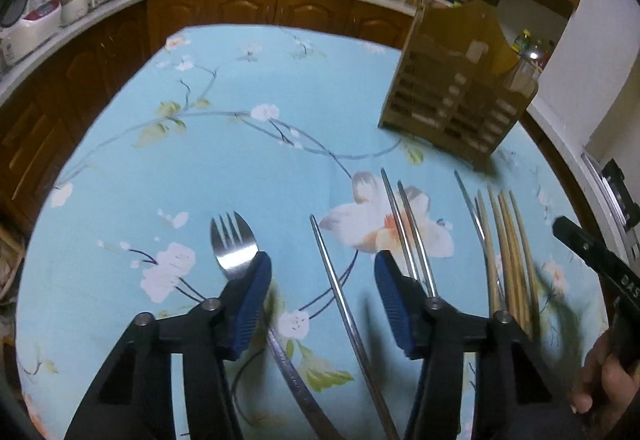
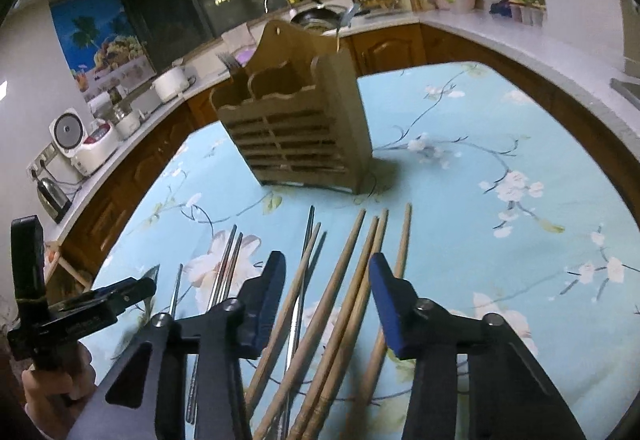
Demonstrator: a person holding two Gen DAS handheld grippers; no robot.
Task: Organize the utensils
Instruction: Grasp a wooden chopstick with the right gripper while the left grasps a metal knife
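Chopsticks [image 2: 352,280] lie flat on the flowery bench [image 2: 500,240], long axes running 6 to 12 o'clock toward the wooden holder [image 2: 296,127], lower ends cut off. Only the left view shows the fork [image 1: 232,244], tines at 12. Left gripper [image 1: 322,296] straddles one metal chopstick [image 1: 340,296], right gripper [image 2: 328,300] straddles wooden ones; both sets of fingers half-closed, not gripping anything.

Glossy metal fork [image 1: 234,252], matt wooden chopsticks [image 2: 348,280], wooden holder [image 2: 296,131]

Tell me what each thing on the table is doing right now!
Left gripper: open over a metal chopstick.
Right gripper: open over the wooden chopsticks.
Fork: lying flat, partly behind a finger.
Wooden holder: standing upright, something dark in its back slot.
Tablecloth: spread flat.
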